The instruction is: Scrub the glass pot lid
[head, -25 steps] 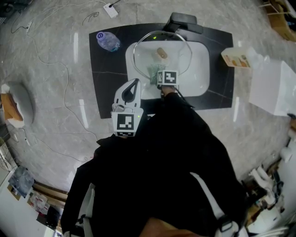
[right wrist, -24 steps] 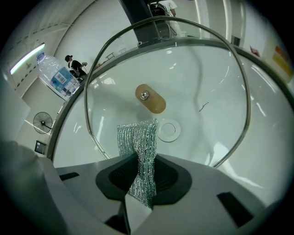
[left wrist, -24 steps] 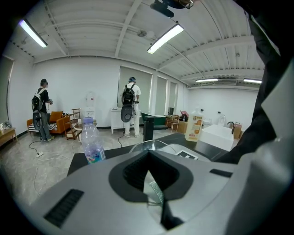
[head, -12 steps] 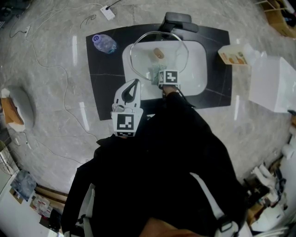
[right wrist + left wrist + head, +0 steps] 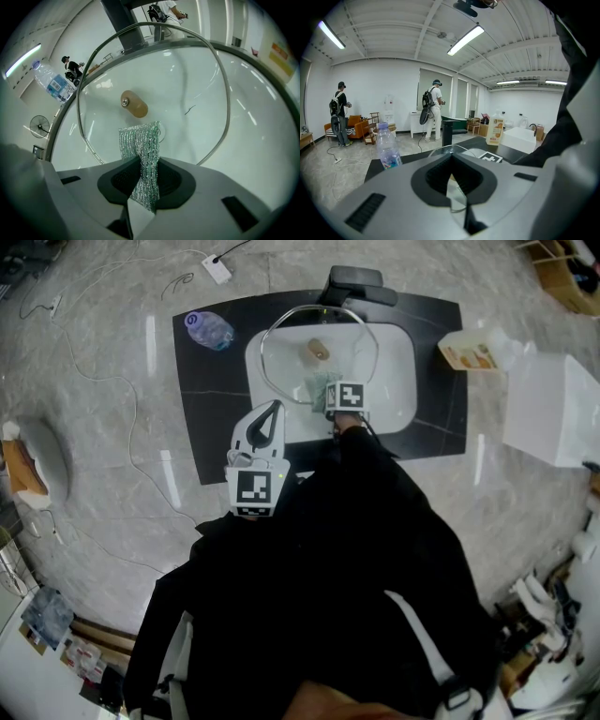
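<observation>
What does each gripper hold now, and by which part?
The right gripper pinches the green mesh scrubbing cloth by its near end. The left gripper appears to clamp the glass pot lid at its rim.

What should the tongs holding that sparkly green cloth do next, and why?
Probably sweep the green mesh cloth in the right tongs sideways across the glass lid. The cloth sits just short of the knob, most of the glass lies beyond it, and the left tongs clamp the lid's rim, steadying it.

one glass lid, one scrubber, one water bottle, one sink
</observation>
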A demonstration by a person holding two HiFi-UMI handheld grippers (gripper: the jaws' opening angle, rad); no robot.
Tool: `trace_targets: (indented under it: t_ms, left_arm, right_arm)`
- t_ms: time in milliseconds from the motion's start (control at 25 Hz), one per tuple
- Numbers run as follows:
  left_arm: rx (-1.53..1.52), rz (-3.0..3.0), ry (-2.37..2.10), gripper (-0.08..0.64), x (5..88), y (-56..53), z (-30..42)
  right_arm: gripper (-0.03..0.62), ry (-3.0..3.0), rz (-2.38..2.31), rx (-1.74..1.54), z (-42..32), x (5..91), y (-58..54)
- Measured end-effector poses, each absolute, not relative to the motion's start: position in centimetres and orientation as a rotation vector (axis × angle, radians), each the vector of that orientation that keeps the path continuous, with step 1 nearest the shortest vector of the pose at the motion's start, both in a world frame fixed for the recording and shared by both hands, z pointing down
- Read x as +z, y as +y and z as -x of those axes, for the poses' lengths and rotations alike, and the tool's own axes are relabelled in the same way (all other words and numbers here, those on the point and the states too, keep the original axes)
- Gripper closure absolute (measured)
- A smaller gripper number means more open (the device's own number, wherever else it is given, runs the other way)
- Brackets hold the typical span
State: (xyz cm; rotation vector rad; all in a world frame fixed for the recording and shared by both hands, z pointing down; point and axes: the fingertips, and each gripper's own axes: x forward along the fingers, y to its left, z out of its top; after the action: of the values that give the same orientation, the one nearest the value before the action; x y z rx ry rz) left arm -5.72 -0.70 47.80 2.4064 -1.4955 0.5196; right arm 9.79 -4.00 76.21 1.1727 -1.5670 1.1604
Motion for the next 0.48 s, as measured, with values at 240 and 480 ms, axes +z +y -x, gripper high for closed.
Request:
trace_targets:
  t_ms: [240, 480]
  left_arm:
    - [0.520, -2.416, -1.490, 0.557, 47.7, -0.7, 5.2]
    - [0.526, -2.441, -1.486, 0.557, 47.3, -0.9, 4.6]
  right_arm:
    - [0.514, -1.562, -1.184, 1.145, -11.0, 76.2, -4.2]
    - [0.514, -1.553, -1.196, 1.155, -12.0, 76.1, -4.3]
